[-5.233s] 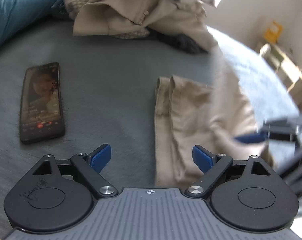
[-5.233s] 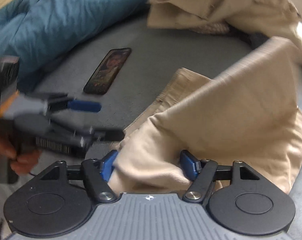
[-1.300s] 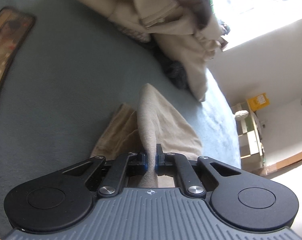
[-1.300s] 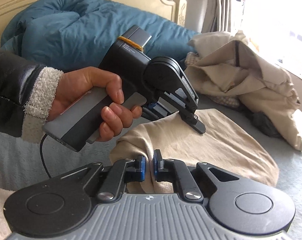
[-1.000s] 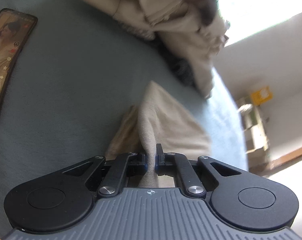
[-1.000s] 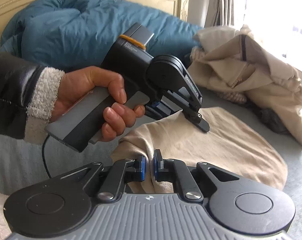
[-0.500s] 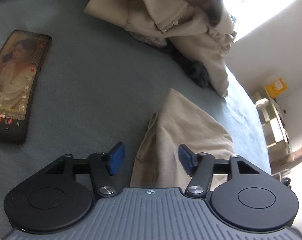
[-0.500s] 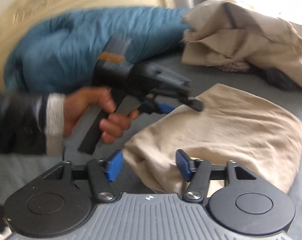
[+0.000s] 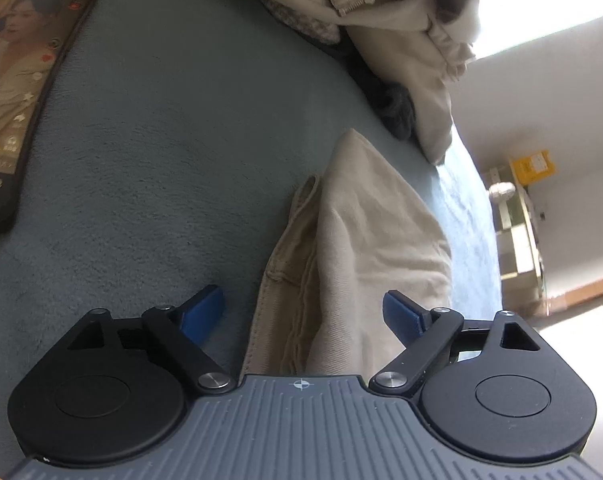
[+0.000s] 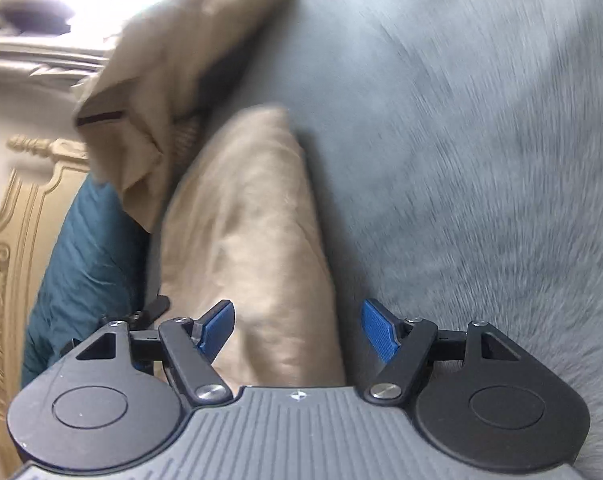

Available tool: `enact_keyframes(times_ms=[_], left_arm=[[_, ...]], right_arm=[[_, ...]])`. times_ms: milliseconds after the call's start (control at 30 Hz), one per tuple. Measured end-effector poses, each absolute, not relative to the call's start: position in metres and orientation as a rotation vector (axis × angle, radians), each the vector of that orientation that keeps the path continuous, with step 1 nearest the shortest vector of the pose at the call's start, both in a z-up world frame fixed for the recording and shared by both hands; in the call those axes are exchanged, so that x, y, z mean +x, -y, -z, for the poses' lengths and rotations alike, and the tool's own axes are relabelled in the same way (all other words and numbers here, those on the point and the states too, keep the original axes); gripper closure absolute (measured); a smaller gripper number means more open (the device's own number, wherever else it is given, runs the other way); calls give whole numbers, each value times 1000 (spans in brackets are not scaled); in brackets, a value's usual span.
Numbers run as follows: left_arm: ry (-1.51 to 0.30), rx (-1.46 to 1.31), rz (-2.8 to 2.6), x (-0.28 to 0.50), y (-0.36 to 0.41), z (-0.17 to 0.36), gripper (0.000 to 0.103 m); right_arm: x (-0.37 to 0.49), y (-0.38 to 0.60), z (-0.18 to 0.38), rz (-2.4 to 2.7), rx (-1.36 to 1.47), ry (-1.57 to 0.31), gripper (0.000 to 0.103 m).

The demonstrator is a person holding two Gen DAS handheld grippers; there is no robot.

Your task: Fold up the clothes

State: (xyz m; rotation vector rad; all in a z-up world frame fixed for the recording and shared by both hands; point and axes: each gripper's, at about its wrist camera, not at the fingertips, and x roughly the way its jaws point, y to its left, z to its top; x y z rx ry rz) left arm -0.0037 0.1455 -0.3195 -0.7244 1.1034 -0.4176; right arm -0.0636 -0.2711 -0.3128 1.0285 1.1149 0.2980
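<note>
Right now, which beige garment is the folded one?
The beige garment lying flat between the open left claw's fingers. The other beige clothes sit crumpled in a heap further back.

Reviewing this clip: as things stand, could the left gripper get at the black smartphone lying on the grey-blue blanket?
Probably yes. The left gripper is open and holds nothing, and the black smartphone lies flat up-left of it, with only bare grey-blue blanket between. The folded beige garment lies off that path.

Folded beige garment [image 9: 365, 232] flat on bedspread
</note>
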Motion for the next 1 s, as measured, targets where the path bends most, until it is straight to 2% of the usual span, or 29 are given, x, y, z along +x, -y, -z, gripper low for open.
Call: enact_keyframes(times_ms=[167,300,400,500,567,633,1000], left_arm=[[-1140,-771,450,-11,-143,323,14],[-1153,-772,458,-15,-136,326,14],[-1167,-782,450,-15,-127,325,14],[-1197,-768,462,-18,-118,322,14],[-1206,-747,461,-20,-111,321,14],[-1221,-741,458,-20,-105,320,14],[-1290,-762,528,-30,-46,325,14]], right_arm=[[-54,263,331,-412,1180,-1204,29],[-55,252,338,-453,1170,-1253,31],[-46,243,341,-456,1161,-1264,39],[-43,240,338,-466,1128,-1264,54],[-45,246,338,-471,1140,-1256,68],[-46,252,337,-480,1146,-1246,73],[-47,299,321,-492,1132,-1201,77]])
